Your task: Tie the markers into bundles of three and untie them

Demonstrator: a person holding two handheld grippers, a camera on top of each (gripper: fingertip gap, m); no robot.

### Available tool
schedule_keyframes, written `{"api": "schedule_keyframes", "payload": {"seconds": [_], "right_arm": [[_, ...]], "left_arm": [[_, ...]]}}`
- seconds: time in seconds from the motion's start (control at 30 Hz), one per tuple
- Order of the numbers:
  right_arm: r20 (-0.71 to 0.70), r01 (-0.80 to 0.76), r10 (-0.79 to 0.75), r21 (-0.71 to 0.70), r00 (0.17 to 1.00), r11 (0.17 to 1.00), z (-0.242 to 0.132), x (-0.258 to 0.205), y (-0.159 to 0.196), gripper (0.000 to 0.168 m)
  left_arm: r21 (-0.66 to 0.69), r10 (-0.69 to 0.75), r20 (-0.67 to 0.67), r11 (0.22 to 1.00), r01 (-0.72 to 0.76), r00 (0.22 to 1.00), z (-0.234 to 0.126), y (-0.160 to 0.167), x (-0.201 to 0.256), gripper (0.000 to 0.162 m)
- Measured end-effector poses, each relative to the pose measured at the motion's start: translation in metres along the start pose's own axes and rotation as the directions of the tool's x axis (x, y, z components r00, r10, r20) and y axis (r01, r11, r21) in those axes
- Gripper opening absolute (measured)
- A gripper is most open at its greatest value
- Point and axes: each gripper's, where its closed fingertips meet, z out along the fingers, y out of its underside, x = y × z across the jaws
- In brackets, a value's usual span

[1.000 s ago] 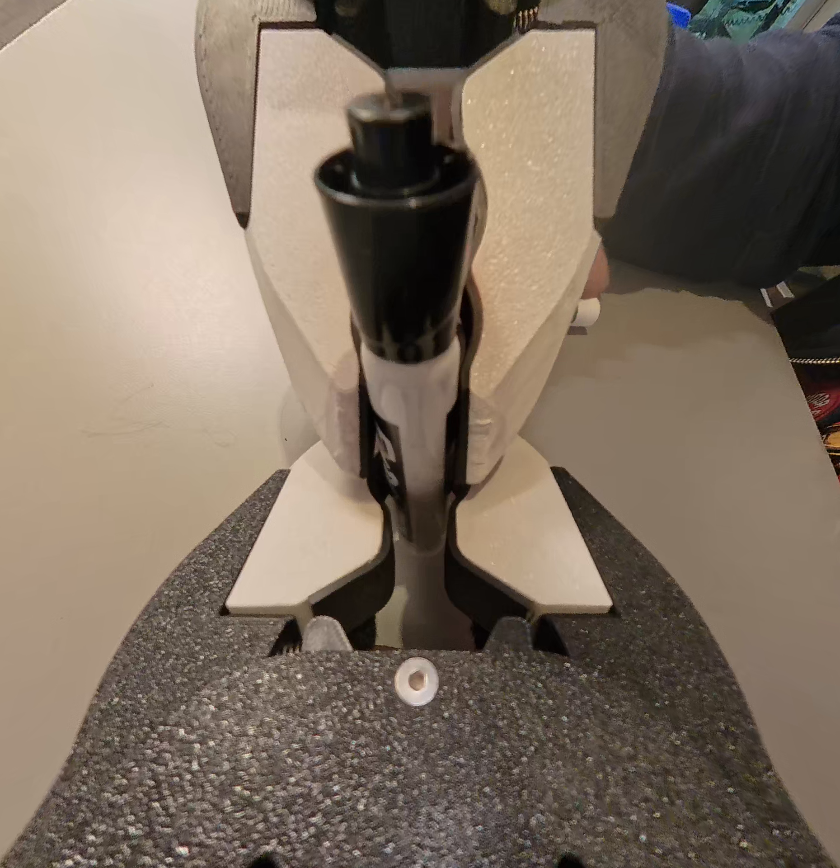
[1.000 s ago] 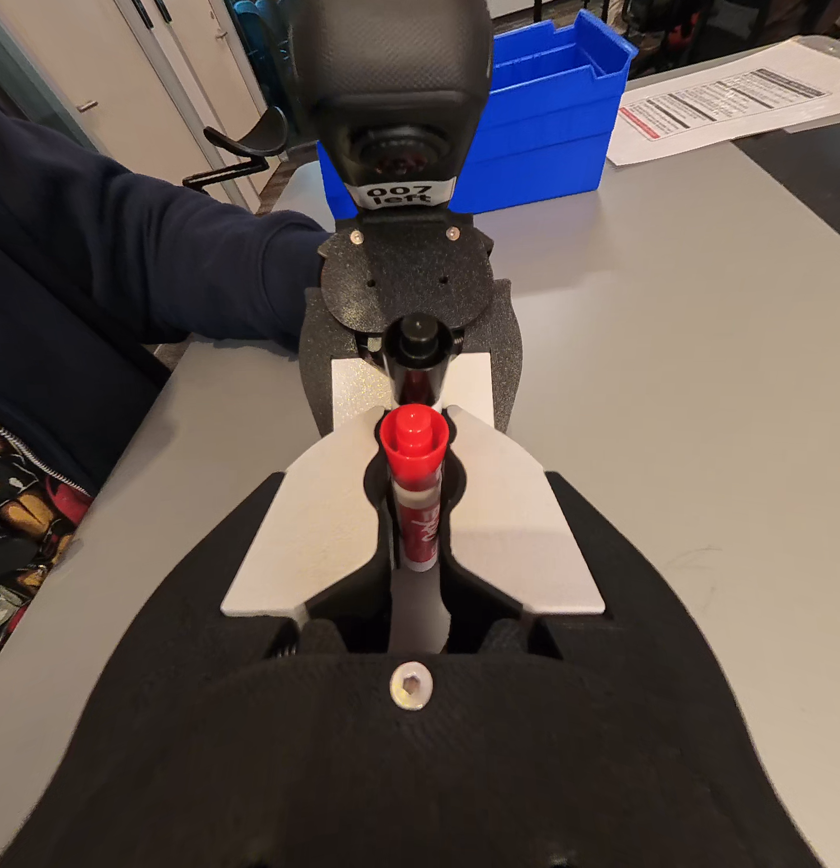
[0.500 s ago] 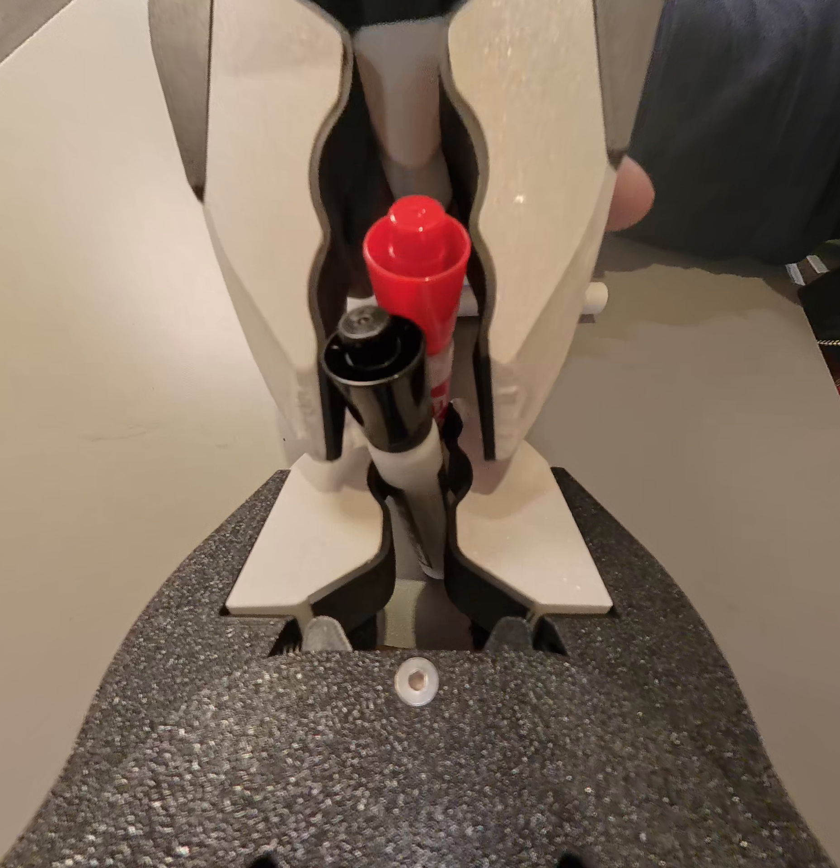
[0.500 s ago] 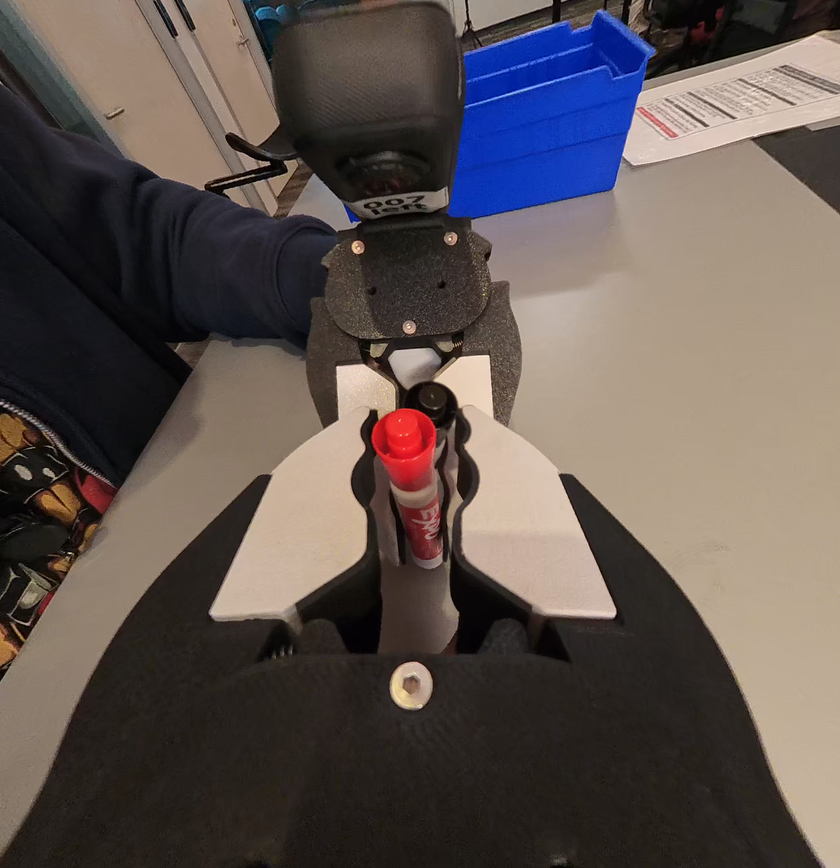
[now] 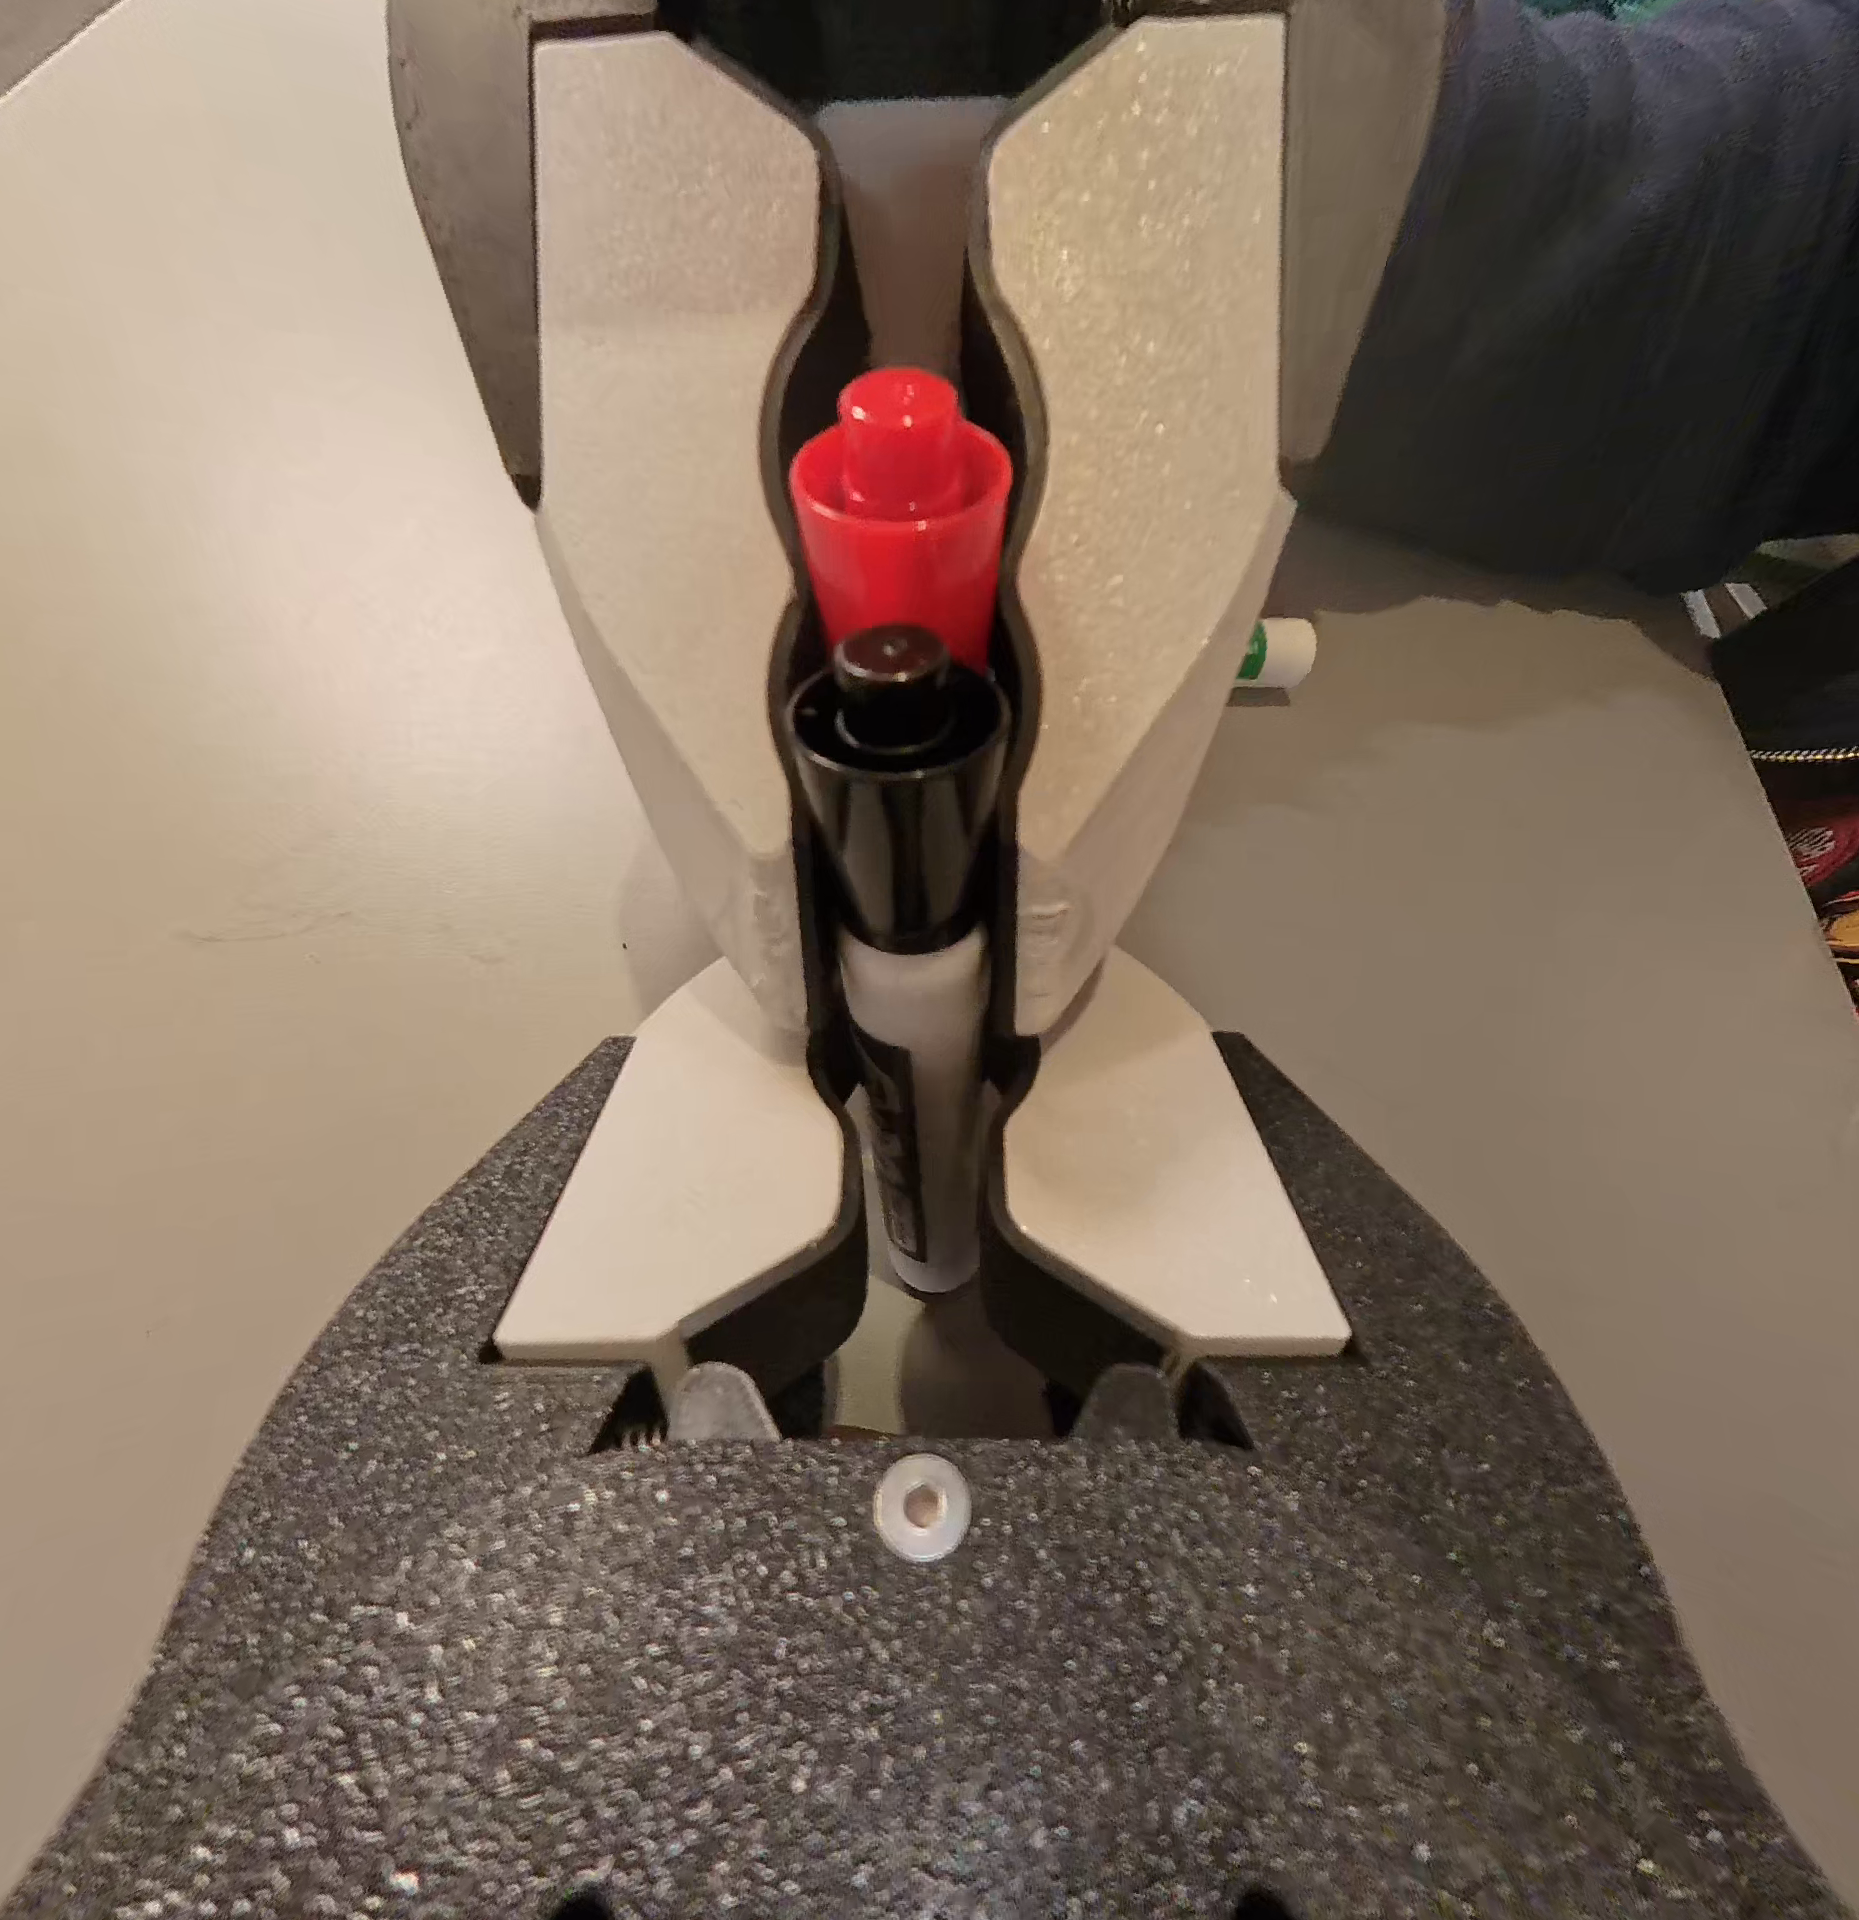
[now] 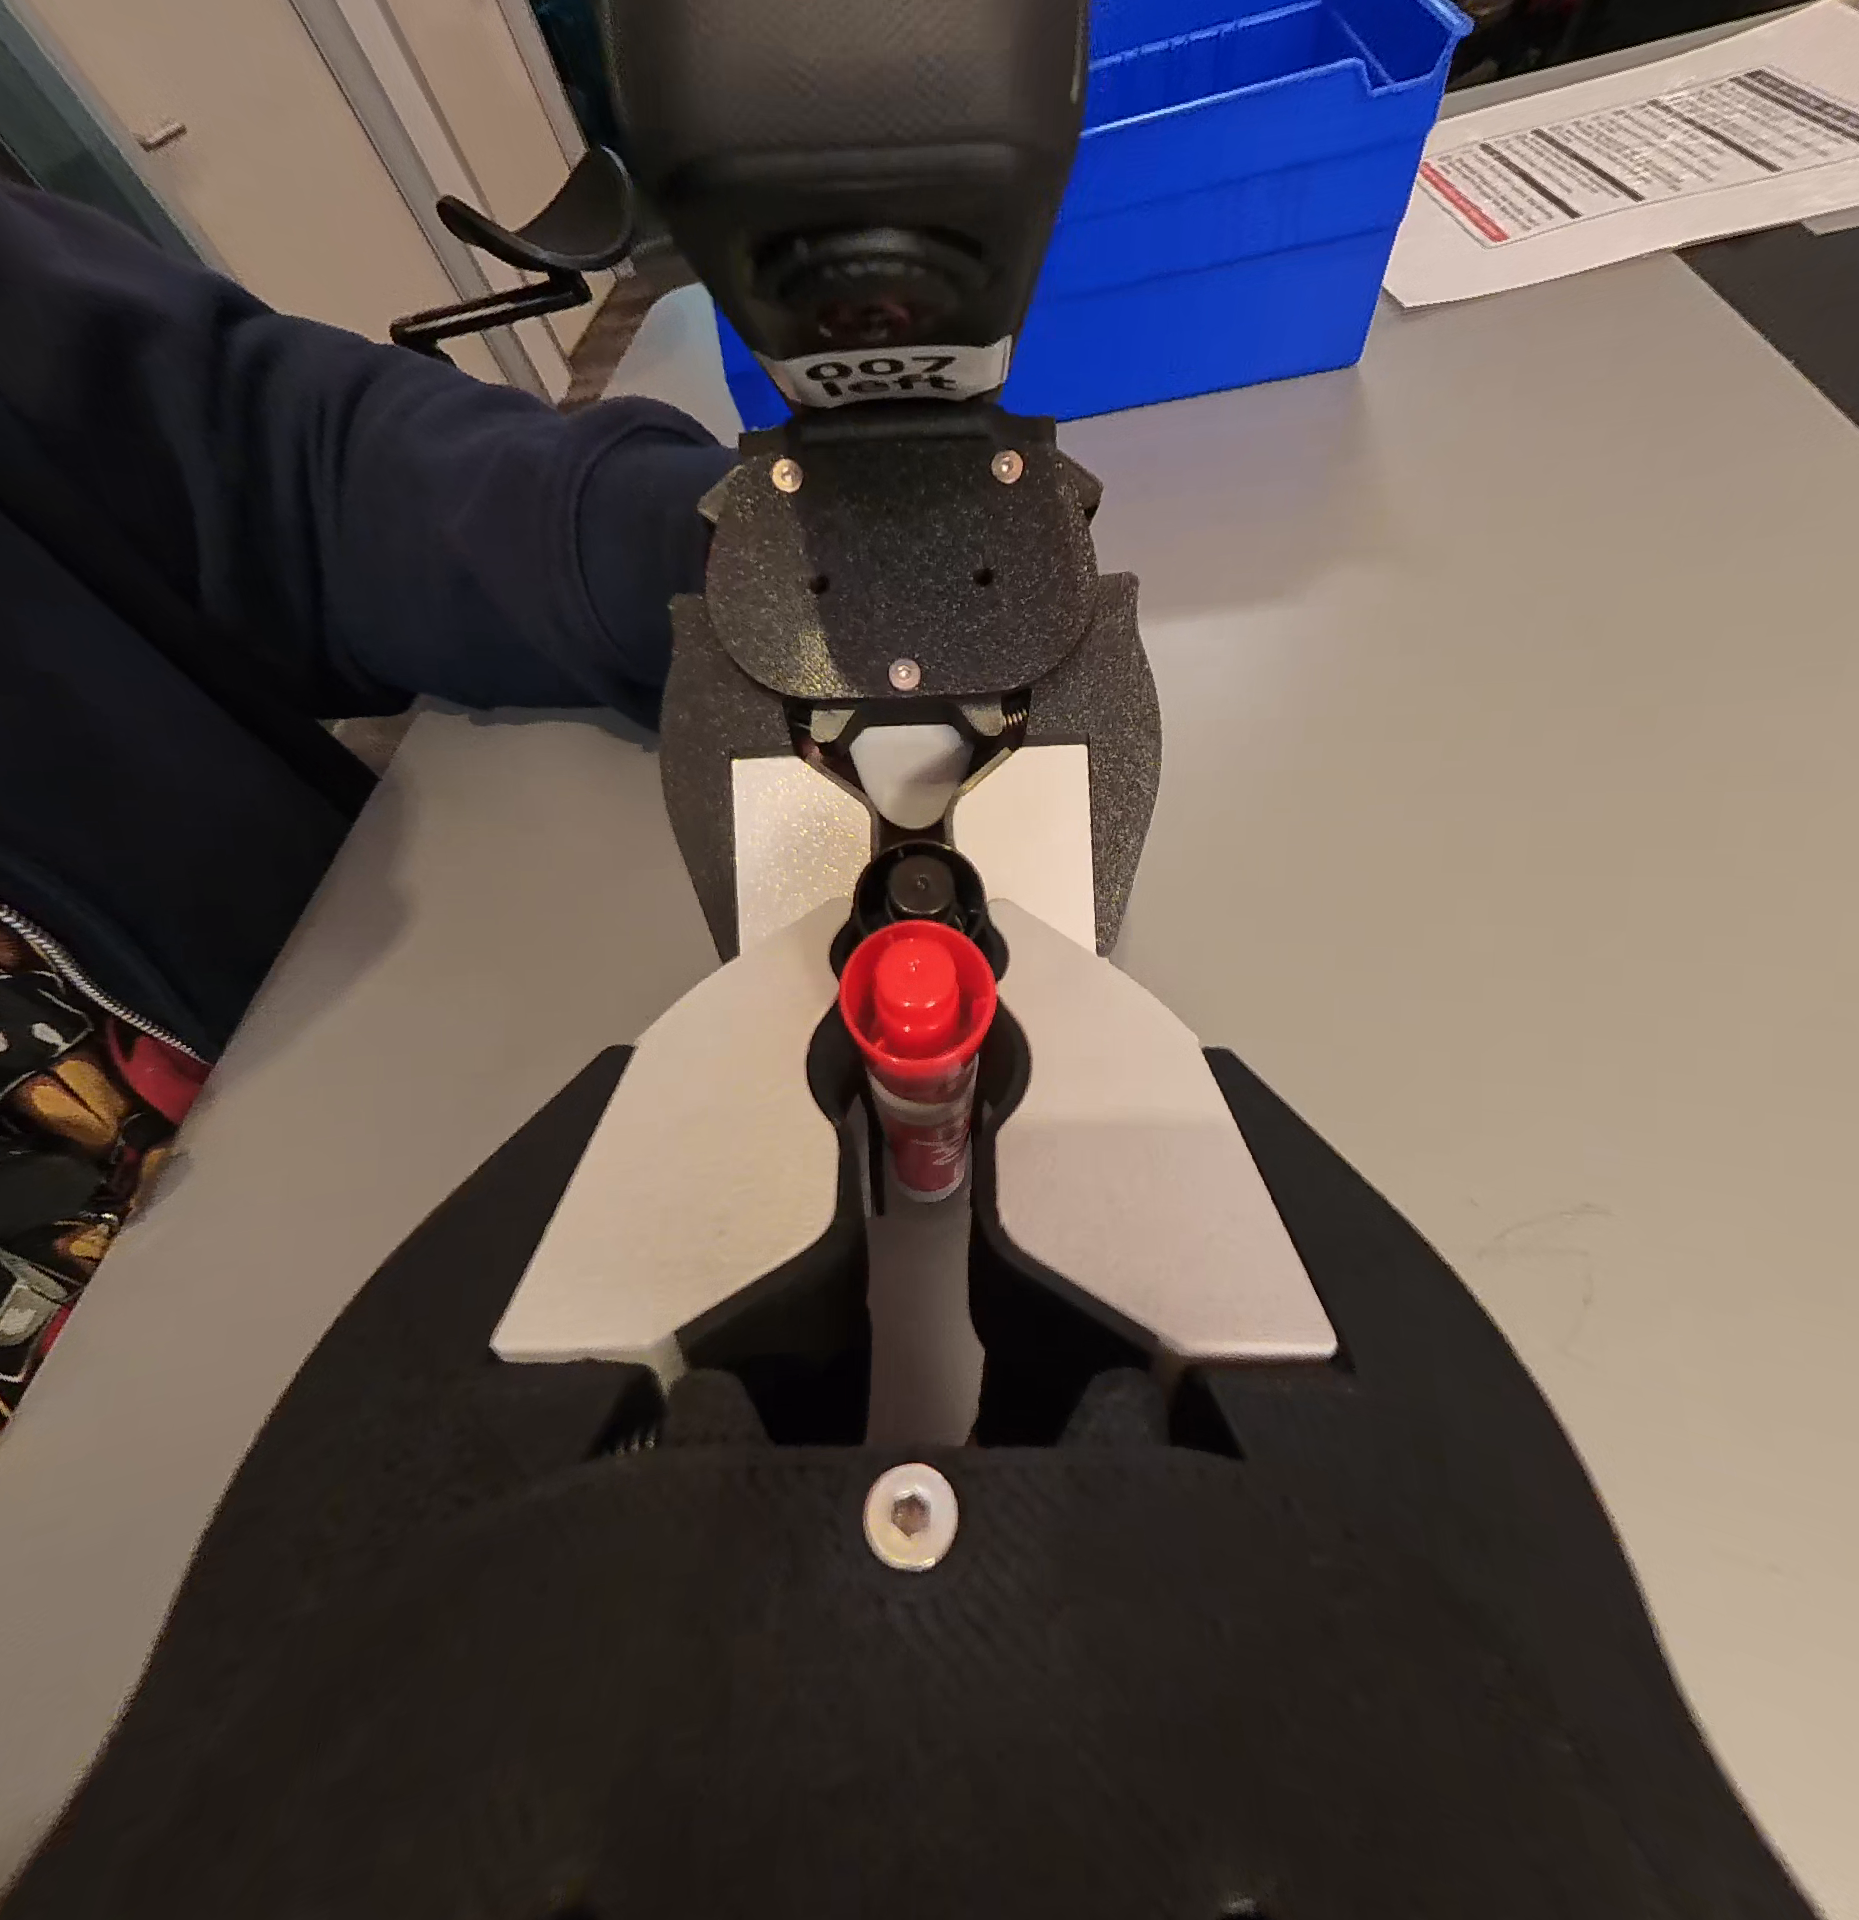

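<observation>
Left tool (image 5: 920, 1049) clamps the black-capped marker (image 5: 899, 821); right tool (image 6: 920, 1029) clamps the red-capped marker (image 6: 917, 1023).
Both glossy, stepped round caps nearly meet above the smooth grey bench (image 6: 1476, 831), between matte white fingers (image 5: 696, 1195).

The two grippers are set nose to nose above the table (image 6: 1527, 831). A capped marker (image 5: 909, 831) is held between the fingers of the left gripper (image 5: 920, 1101), and a second marker (image 6: 920, 1049) is held in the right gripper (image 6: 920, 1122). The two caps are placed just beside each other, one directly behind the other. A bin (image 6: 1216, 208) is set behind the left gripper at the table's far edge, with a sheet of paper (image 6: 1652, 156) to its right. Another marker end (image 5: 1280, 663) is seen on the table behind the right gripper.
</observation>
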Motion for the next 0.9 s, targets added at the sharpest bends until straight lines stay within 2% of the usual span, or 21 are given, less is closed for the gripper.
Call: {"api": "schedule_keyframes", "payload": {"seconds": [0.1, 0.23, 0.4, 0.5, 0.7, 0.9], "right_arm": [[0.017, -0.023, 0.022, 0.035, 1.000, 0.999, -0.003, 0.001, -0.003, 0.017], [0.042, -0.055, 0.050, 0.111, 0.998, 0.992, -0.014, 0.002, -0.014, 0.017], [0.089, -0.091, 0.074, 0.204, 0.993, 0.975, -0.022, -0.002, -0.029, 0.017], [0.109, -0.108, 0.084, 0.239, 0.991, 0.965, -0.023, -0.004, -0.035, 0.017], [0.090, -0.099, 0.077, 0.275, 0.993, 0.956, -0.026, -0.004, -0.043, 0.017], [0.092, -0.124, 0.100, 0.305, 0.991, 0.944, -0.027, -0.004, -0.049, 0.017]], "left_arm": [[-0.010, 0.003, 0.000, 1.000, -0.003, 1.000, 0.000, 0.002, 0.000, 0.021], [-0.039, 0.005, 0.009, 0.999, -0.005, 1.000, 0.000, 0.007, -0.002, 0.040], [-0.047, 0.026, -0.038, 0.999, -0.028, 0.999, 0.003, 0.007, 0.005, 0.050], [0.006, 0.035, -0.105, 0.999, -0.034, 0.994, 0.005, -0.003, 0.018, 0.040], [0.074, -0.048, -0.140, 0.996, 0.058, 0.989, 0.004, -0.015, 0.018, 0.033], [0.142, -0.121, -0.196, 0.978, 0.151, 0.973, 0.002, -0.025, 0.025, 0.032]]}}
